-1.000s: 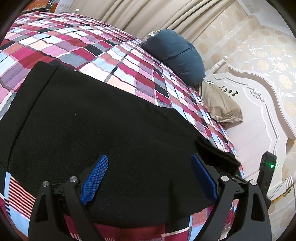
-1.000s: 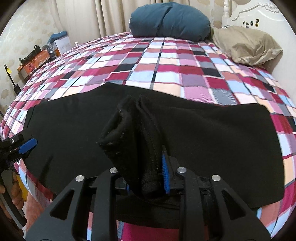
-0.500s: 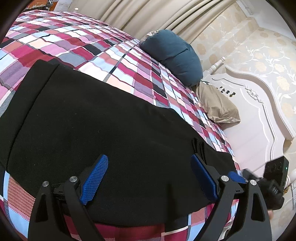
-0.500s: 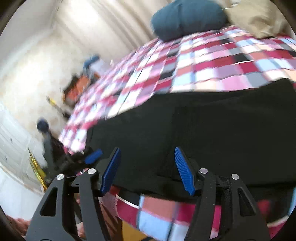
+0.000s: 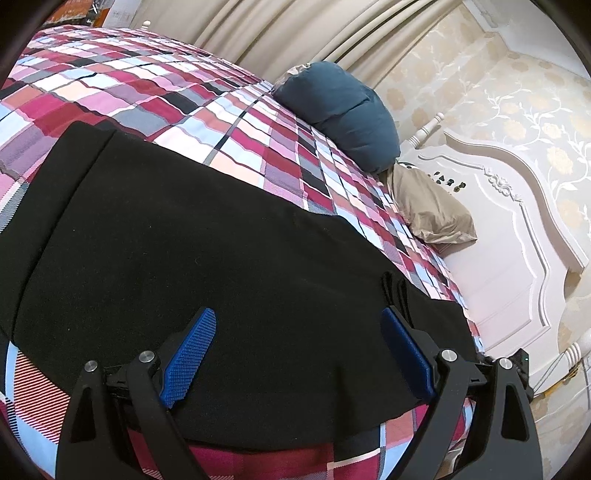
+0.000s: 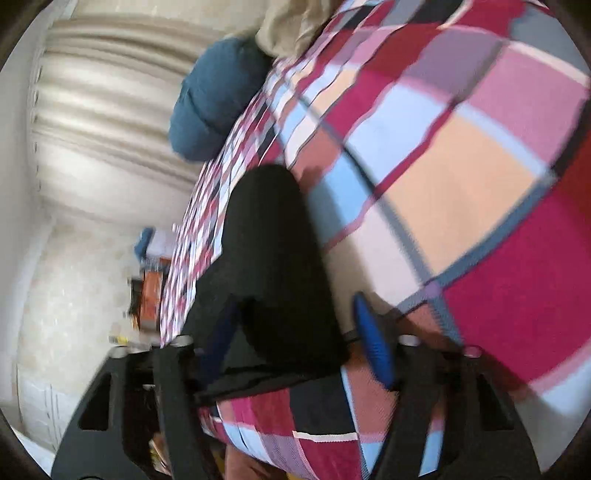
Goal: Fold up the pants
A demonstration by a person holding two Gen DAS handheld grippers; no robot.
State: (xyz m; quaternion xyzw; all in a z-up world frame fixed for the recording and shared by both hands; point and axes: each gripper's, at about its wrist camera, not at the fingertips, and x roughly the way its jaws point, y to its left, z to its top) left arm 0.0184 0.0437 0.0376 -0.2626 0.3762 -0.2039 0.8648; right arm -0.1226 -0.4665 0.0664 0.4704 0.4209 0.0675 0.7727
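The black pants (image 5: 207, 266) lie flat across the near edge of the plaid bed (image 5: 155, 92), folded lengthwise, with stacked layers showing at their right end (image 5: 395, 291). My left gripper (image 5: 299, 350) is open and empty, its blue pads hovering just over the pants' near edge. In the blurred, tilted right wrist view, my right gripper (image 6: 291, 339) is open and empty at the end of the pants (image 6: 273, 258), with the cloth edge lying between its spread fingers. The left pad is partly hidden by cloth.
A dark blue pillow (image 5: 343, 110) and a tan pillow (image 5: 428, 206) lie at the head of the bed by the white headboard (image 5: 517, 236). Beige curtains (image 5: 280, 33) hang behind. Boxes and clutter (image 6: 147, 291) stand on the floor beyond the bed.
My right gripper let go of the bunched pants cloth, opened, and swung down and sideways to the pants' end. The released cloth now lies flat. My left gripper has stayed open and nearly still.
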